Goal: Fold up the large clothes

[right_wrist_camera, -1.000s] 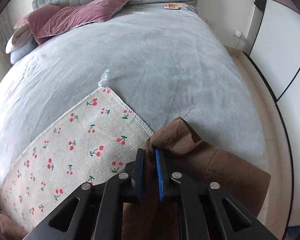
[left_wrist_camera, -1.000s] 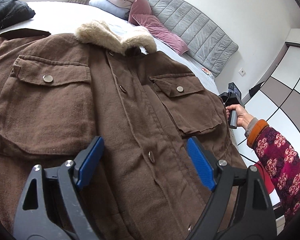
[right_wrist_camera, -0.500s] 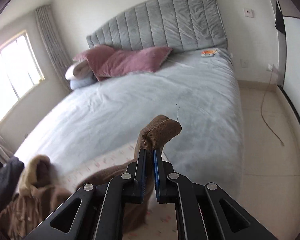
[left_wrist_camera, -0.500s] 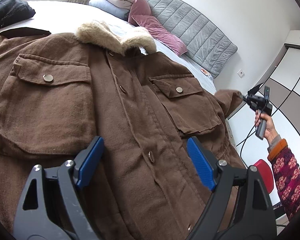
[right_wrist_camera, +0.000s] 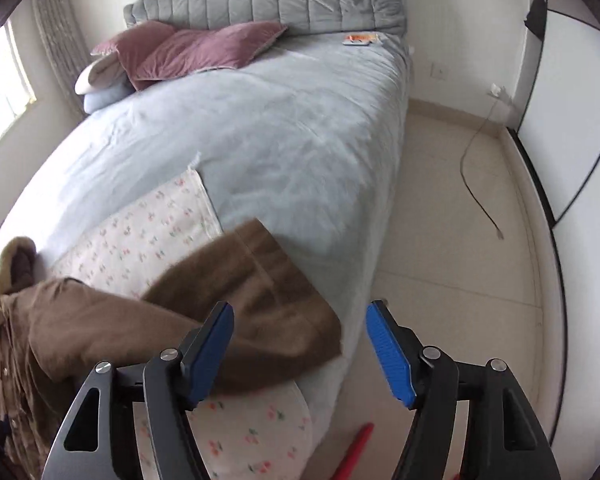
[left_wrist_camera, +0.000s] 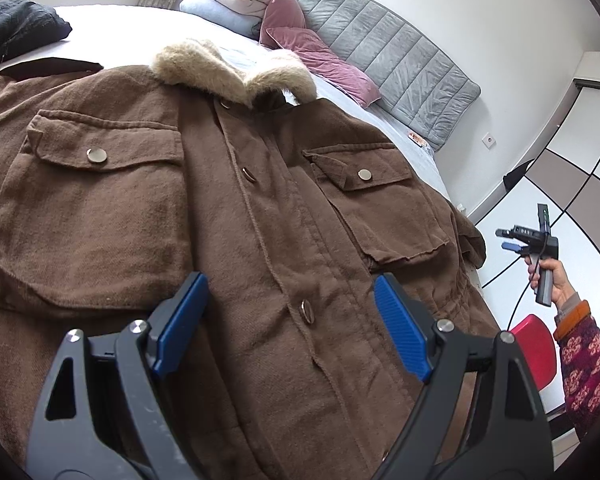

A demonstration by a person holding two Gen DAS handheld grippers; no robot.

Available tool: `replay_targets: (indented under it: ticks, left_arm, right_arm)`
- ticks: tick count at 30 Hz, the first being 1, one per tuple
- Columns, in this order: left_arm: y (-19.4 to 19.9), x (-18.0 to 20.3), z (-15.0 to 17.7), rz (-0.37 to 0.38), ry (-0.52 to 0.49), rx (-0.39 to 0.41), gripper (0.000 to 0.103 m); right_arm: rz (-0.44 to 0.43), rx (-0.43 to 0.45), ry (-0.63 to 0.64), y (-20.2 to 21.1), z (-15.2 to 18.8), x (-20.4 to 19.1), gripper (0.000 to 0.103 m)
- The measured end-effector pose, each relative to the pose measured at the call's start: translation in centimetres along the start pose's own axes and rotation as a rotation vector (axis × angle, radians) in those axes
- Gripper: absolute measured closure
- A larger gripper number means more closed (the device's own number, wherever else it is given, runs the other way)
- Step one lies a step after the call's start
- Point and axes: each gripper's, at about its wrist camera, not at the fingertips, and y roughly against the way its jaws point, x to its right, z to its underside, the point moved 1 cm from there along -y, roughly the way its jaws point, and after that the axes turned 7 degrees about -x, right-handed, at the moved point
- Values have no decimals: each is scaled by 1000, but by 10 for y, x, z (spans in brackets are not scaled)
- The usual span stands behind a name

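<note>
Coat (left_wrist_camera: pixel 204 216) fills the left wrist view, brown, spread front-up on the bed (left_wrist_camera: pixel 112 32); its fur collar (left_wrist_camera: pixel 228 72) lies toward the headboard (left_wrist_camera: pixel 388 56); two flap pockets, each with a metal snap, sit either side of the buttoned front; the left gripper (left_wrist_camera: pixel 288 324) hovers over the lower front, its blue pads spread wide with nothing between them and no cloth pinched; a dark garment (left_wrist_camera: pixel 16 28) lies at the far left of the bed; pink pillows (left_wrist_camera: pixel 312 52) and folded bedding (left_wrist_camera: pixel 228 4) rest near the headboard; at the right edge a hand (left_wrist_camera: pixel 556 280) in a patterned sleeve holds the right gripper (left_wrist_camera: pixel 510 240) off the side of the bed, clear of the coat; a red object (left_wrist_camera: pixel 532 344) shows below it.

Right wrist view: the right gripper (right_wrist_camera: pixel 300 344) has its jaws opening, nothing between them; the coat's sleeve (right_wrist_camera: pixel 260 300) lies blurred just below the left pad, draped over a cherry-print cloth (right_wrist_camera: pixel 152 232) at the bed's edge; the pads do not touch it; the rest of the coat bunches at the left edge; the grey bed cover (right_wrist_camera: pixel 280 120) stretches to the headboard; a cable (right_wrist_camera: pixel 476 176) trails across the tiled floor (right_wrist_camera: pixel 452 260).
</note>
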Motion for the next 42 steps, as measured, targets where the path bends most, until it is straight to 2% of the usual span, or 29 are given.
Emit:
replay_targets:
  ticks: [2,6,7,8,9,12,15,18,19,20,22,25,26,27,28,30,34,37,40,42]
  left_arm:
    - [0,0,0,-1,-1,0,18]
    - [0,1,0,-1,0,-1,18]
    - [-1,1,0,-2,0,-2,18]
    - [-1,1,0,-2,0,-3,18]
    - [-1,1,0,-2,0,-2,18]
    - [-1,0,0,3,3,-1,18]
    - [0,0,0,-1,-2,1,18]
    - [-1,3,0,-15,-10,-5,18]
    - [-1,4,-1,-17,-13,-6,18]
    - [-1,5,-1,-16,-16,-9,18]
    - [-4,9,-1,-29,-29,-19,18]
    - [-7,16,-3,-61,-58,-47,18]
    - [-6,19,-4,-62,-65,-66,18]
    - [-5,21,-7,-61,-71,-85,18]
    - [-3,24,-10,-63,-84,-101,18]
    - [5,30,-22,-98,-123,-115,18]
    - [16,30,-61,-286,-245,-118,18]
    - [9,9,-106,-432,-305,-119,18]
    - [-6,-30,-159,-527,-253,-106,18]
    - [-17,-46,-197,-509,-172,-76,18]
  right_arm:
    - [-33,-2,30,-25,-24,-19,33]
    - [26,-66,51,-88,-44,-45,33]
    - [28,-83,45,-103,-43,-50,45]
    - [26,-80,59,-111,-38,-56,64]
    - [58,-65,106,-116,-33,-68,95]
    - [234,92,232,-94,-27,-99,98]
    - [371,311,201,-37,-47,-107,99]
    - [556,546,155,11,-73,-104,99]
    - [597,587,118,19,-83,-99,99]
    - [619,588,87,20,-93,-93,99]
    - [629,494,54,-3,-108,-84,98]
    - [615,350,89,-45,-102,-85,92]
    - [603,332,97,-53,-95,-88,89]
    - [588,325,105,-57,-89,-90,78]
    - [564,320,116,-58,-83,-94,56]
    - [488,317,175,-55,-72,-112,40]
    - [348,281,374,-42,-62,-186,39]
    - [166,225,454,-34,-61,-253,38]
    - [-57,144,494,-37,-53,-323,38]
    - [-158,91,511,-46,-47,-369,38]
